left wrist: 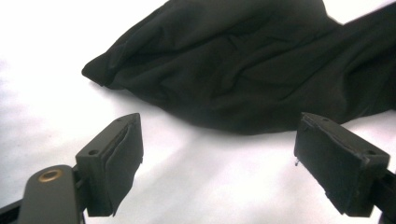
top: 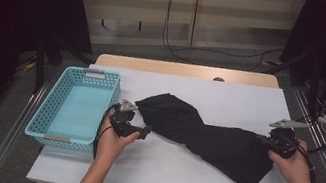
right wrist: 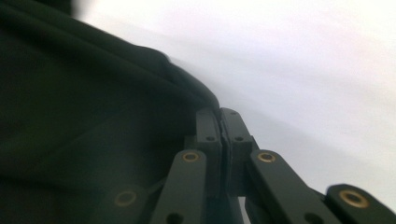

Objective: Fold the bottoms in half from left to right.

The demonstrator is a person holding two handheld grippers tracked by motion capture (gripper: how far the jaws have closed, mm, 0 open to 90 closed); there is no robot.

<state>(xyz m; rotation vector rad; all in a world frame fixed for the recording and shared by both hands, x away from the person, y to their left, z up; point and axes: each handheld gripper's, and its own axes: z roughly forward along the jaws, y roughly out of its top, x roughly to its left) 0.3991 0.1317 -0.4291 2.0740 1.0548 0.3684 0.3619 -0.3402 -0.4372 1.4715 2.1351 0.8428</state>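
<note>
The black cloth (top: 209,135) is spread across the table's middle. Its three-o'clock edge is pinched between the right gripper's (top: 268,140) closed jaws as an anchor, while the left gripper (top: 144,131), jaws spread, is aimed at the nine-o'clock end.

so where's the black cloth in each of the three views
High view: the black cloth lies mid-table, running from beside the left gripper to the right gripper.
Left gripper view: across the top, beyond the open jaws.
Right gripper view: left side, its edge pinched in the shut jaws.
Shared landmark: the white table cover.
</note>
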